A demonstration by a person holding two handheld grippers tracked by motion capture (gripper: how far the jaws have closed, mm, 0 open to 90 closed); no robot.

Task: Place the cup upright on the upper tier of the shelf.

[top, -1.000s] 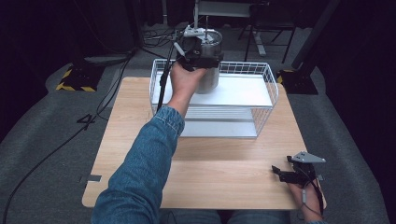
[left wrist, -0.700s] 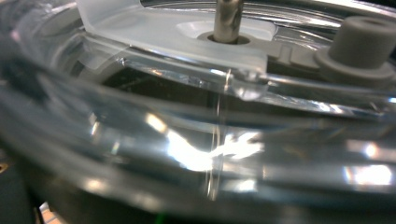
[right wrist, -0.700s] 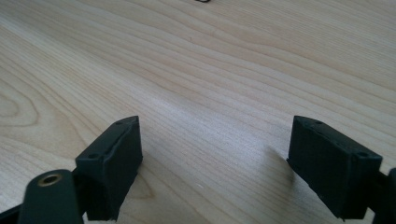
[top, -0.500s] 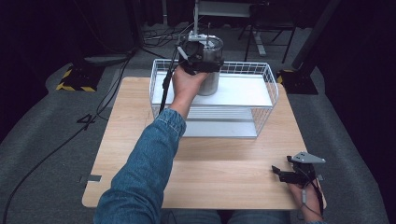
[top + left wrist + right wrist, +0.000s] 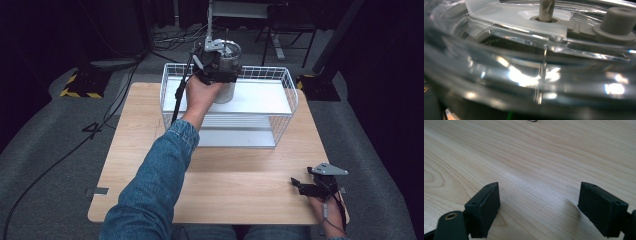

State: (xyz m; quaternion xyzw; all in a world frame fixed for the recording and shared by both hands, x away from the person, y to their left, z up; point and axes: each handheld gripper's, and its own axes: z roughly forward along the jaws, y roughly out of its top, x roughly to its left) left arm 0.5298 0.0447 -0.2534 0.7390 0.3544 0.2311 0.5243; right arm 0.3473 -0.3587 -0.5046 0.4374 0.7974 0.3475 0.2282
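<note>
A clear jar [image 5: 229, 82] with a see-through lid stands at the back of a white wire basket [image 5: 287, 90]. My left gripper [image 5: 214, 64] is pressed against the jar's upper rim and appears shut on it; its jaws are hidden. In the left gripper view the jar's [image 5: 529, 75] wall is very close, with a metal shaft [image 5: 546, 8] and a grey knob [image 5: 619, 22] on the lid. My right gripper [image 5: 301, 185] rests open at the table's front right, over bare wood [image 5: 539, 207], nothing between its jaws.
The basket has a white shelf [image 5: 260, 100] inside and sits on the far half of the wooden table [image 5: 140, 140]. A denim sleeve [image 5: 160, 170] reaches across the table's middle. A black cable [image 5: 179, 95] hangs from the left gripper. Dark floor surrounds the table.
My left gripper and the jar have shifted slightly right and down at the back of the basket. The right gripper has stayed put.
</note>
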